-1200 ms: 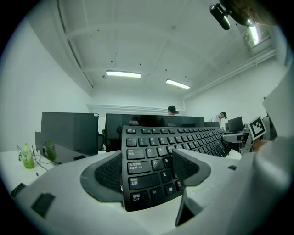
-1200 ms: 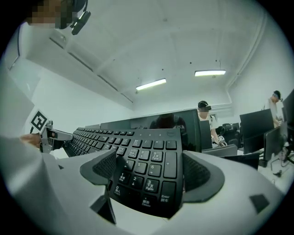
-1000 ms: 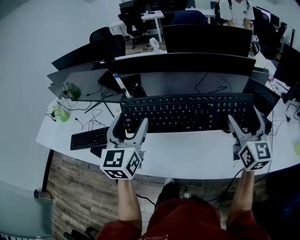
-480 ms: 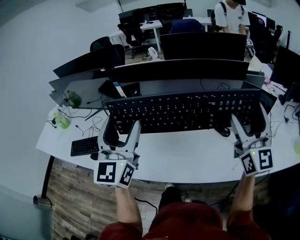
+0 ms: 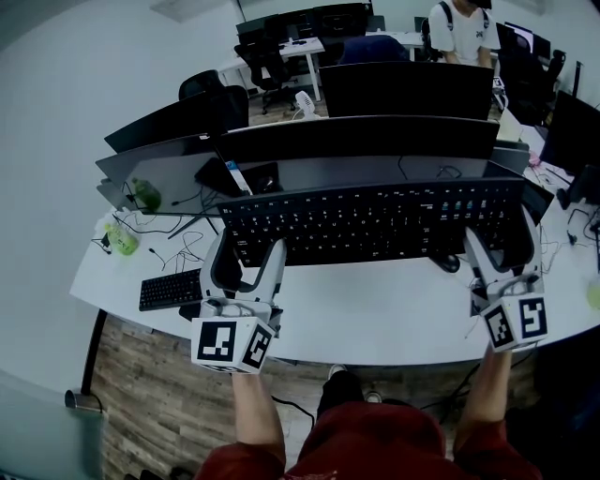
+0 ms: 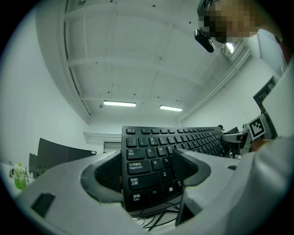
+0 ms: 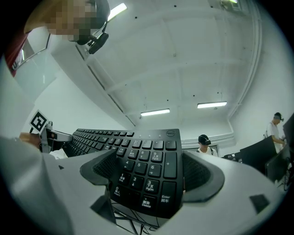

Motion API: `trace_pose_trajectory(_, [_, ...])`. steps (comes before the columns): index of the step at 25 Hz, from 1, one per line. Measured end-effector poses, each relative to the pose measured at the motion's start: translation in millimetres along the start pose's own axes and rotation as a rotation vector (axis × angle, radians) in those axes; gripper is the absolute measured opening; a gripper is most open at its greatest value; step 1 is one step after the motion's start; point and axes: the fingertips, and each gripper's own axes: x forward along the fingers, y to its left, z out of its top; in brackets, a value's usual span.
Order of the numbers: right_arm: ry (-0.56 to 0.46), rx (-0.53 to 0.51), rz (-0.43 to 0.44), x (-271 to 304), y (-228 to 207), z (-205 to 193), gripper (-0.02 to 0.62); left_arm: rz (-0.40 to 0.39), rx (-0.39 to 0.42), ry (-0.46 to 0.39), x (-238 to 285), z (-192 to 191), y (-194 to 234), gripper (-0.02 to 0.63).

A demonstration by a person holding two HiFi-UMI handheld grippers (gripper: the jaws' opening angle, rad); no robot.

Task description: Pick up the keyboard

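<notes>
A long black keyboard (image 5: pixel 375 220) hangs lifted above the white desk (image 5: pixel 375 314), tilted with its keys facing me. My left gripper (image 5: pixel 246 255) is shut on its left end, one jaw on either side of the Shift and Ctrl keys (image 6: pixel 138 181). My right gripper (image 5: pixel 497 242) is shut on the right end, clamping the number pad (image 7: pixel 147 172). In the left gripper view the keyboard (image 6: pixel 156 147) runs off to the right. In the right gripper view the keyboard (image 7: pixel 133 142) runs off to the left.
Dark monitors (image 5: pixel 356 141) stand in a row just behind the keyboard. A smaller black keyboard (image 5: pixel 171 289) lies at the desk's left front, with loose cables (image 5: pixel 183 239) and a green bottle (image 5: pixel 122 239) nearby. A black mouse (image 5: pixel 448 262) sits under the right half. A person (image 5: pixel 464 28) stands far back.
Both grippers have raised the keyboard off the desk and toward me over the last second. It has stayed nearly still in the last half second.
</notes>
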Motion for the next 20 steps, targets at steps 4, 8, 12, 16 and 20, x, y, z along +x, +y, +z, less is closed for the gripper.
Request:
trace_pose_trajectory(4, [0.002, -0.002, 0.000, -0.4, 0.3, -0.1, 0.430, -0.003, 0.000, -0.004, 0.4, 0.5, 0.1, 0.331])
trace_pose_trajectory(8, [0.003, -0.005, 0.003, 0.1, 0.6, -1.3, 0.430, -0.002, 0.001, -0.004, 0.6, 0.0, 0.1, 0.331])
trace_pose_trajectory(12, [0.005, -0.006, 0.007, 0.2, 0.3, -1.3, 0.430, 0.001, -0.001, -0.001, 0.3, -0.2, -0.2, 0.331])
trace_pose_trajectory(16, [0.008, -0.005, 0.005, 0.4, 0.9, -1.0, 0.430, -0.001, -0.003, -0.001, 0.2, 0.0, 0.0, 0.331])
trace_pose_trajectory(20, [0.006, -0.006, 0.003, -0.4, 1.0, -0.4, 0.430, -0.005, -0.003, -0.001, 0.5, 0.4, -0.1, 0.333])
